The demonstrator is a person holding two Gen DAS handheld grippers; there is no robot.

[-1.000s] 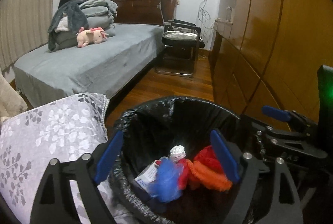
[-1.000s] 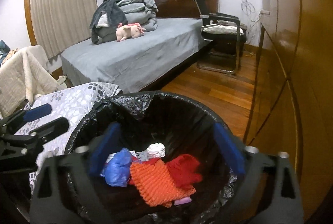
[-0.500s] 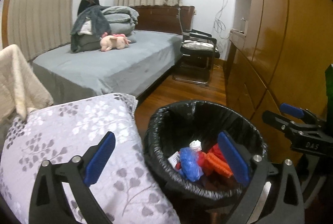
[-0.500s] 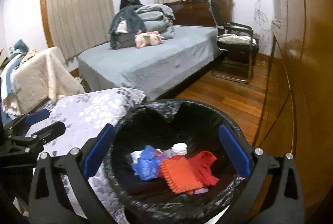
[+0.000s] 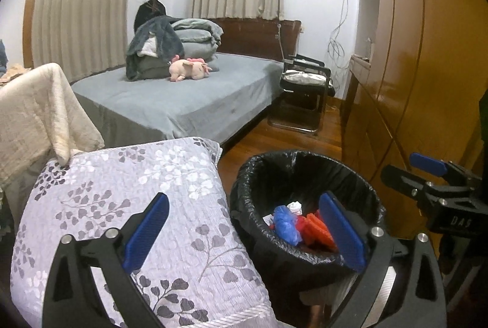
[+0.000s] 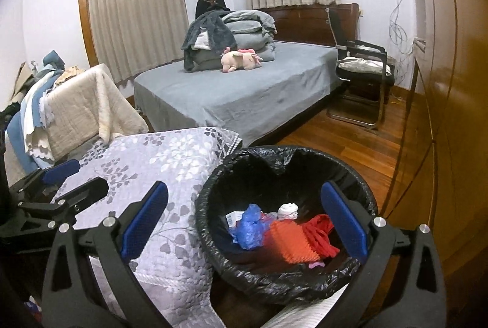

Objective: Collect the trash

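Trash bin (image 6: pixel 360 200), lower right of frame, holds blue bag (image 6: pixel 248 226) while left claw (image 5: pixel 244 232) and right claw (image 6: pixel 242 222) hang released, empty.

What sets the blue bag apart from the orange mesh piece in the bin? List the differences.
The blue bag is crumpled, glossy plastic; the orange mesh piece lies flatter, with a ribbed weave. The blue bag sits left of the orange mesh piece. Both lie inside the black-lined bin.
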